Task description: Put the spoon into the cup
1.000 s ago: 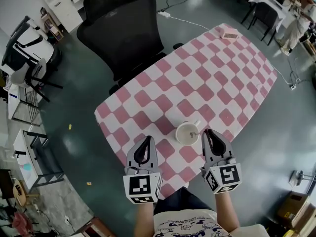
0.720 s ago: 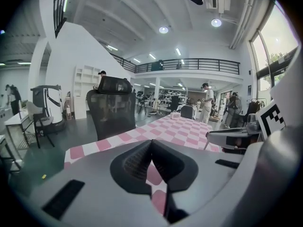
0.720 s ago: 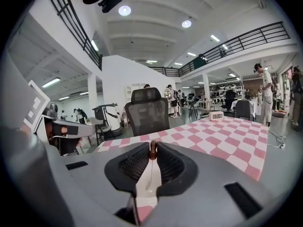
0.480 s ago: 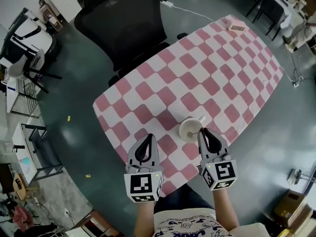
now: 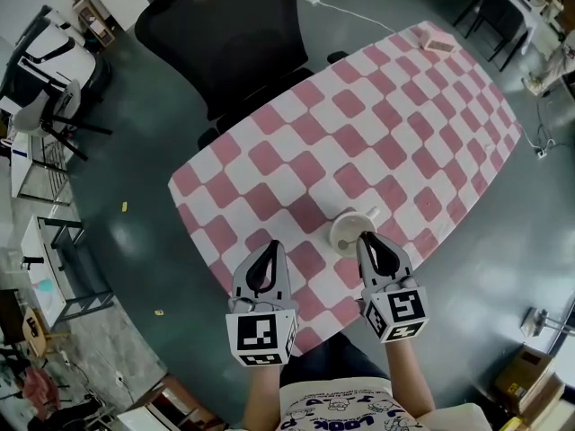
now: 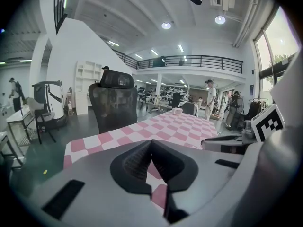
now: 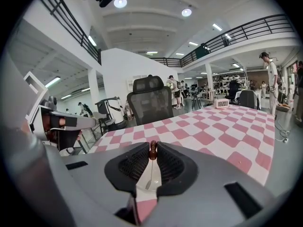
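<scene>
1. The right gripper [image 7: 153,144] is closed to a narrow gap and pinches the brown knob at the top of the spoon [image 7: 153,151].
2. From the right gripper's tips the spoon's thin metal stem hangs straight down, its lower end over the white inside of the cup [image 5: 346,233].
3. The cup stands upright on the pink-and-white checked bench [image 5: 359,142], just in front of and below the right gripper's tips, with its handle on the side facing away from the gripper.
4. The left gripper [image 6: 151,141] has its jaws together with nothing between them. It is above the near edge of the bench, apart from the cup.
5. Seen from the left gripper, the cup and the right gripper lie off to its right.
6. A black office chair [image 5: 225,34] stands beyond the far side of the bench, ahead of the left gripper.
</scene>
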{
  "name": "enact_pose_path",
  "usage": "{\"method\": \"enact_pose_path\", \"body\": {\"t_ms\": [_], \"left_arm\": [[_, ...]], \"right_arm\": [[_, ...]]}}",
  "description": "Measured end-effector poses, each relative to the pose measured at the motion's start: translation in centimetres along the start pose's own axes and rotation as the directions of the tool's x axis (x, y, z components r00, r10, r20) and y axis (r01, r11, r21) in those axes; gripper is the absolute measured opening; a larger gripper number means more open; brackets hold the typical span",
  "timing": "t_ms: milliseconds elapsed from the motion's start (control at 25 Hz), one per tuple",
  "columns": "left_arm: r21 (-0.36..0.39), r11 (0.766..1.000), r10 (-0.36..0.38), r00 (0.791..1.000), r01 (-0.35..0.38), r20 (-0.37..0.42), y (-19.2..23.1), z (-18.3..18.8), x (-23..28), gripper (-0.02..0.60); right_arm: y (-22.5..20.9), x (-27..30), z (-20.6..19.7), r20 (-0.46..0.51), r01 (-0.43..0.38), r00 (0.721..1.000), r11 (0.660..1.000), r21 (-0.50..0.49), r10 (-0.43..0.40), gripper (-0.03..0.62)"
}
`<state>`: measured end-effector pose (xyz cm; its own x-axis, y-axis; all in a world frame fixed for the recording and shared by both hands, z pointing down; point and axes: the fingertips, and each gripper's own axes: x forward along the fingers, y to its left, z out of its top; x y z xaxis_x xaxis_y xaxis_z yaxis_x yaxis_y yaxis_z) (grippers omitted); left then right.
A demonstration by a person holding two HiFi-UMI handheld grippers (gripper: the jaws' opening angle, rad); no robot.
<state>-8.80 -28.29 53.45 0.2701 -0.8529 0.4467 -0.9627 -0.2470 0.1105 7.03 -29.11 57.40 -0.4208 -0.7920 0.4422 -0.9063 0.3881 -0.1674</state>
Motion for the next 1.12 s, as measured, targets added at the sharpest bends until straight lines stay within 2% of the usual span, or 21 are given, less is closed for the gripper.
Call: {"method": "enact_pose_path", "body": {"t_ms": [400,600,800,960,1120], "left_arm": [[-0.003,1.000,0.004,1.000,-0.004,-0.014,0.0,-0.5,0.4,0.014],[0.000,1.000,-0.004,1.000,0.004,-0.017,-0.5,-0.5,0.5,0.014],[-0.001,1.000,-0.005,1.000,0.005,-0.009,-0.6,-0.5,0.4,0.014],[0.002,1.000,-0.006,1.000,0.006,-0.006,-0.8,-0.3,0.2,0.014],[0.007,1.000,-0.004,1.000,0.004,0.003,-0.9,-0.1,-0.2,0.014]], "right_arm": [[-0.8,0.7,-0.9,-0.025,-0.004,1.000,1.000,-0.016,0.004,0.065],[-2.3,0.8,-1.3,-0.038,0.048,0.998,0.997,-0.060,-0.050,0.075],[-3.6,0.7,-2.1,-0.048,0.090,0.995,0.994,-0.055,-0.093,0.084],[-4.2,0.7,-2.6,-0.059,0.110,0.992,0.993,-0.046,-0.112,0.112],[-4.4,0.4,-2.3,-0.050,0.118,0.992,0.992,-0.035,-0.119,0.172]]}}
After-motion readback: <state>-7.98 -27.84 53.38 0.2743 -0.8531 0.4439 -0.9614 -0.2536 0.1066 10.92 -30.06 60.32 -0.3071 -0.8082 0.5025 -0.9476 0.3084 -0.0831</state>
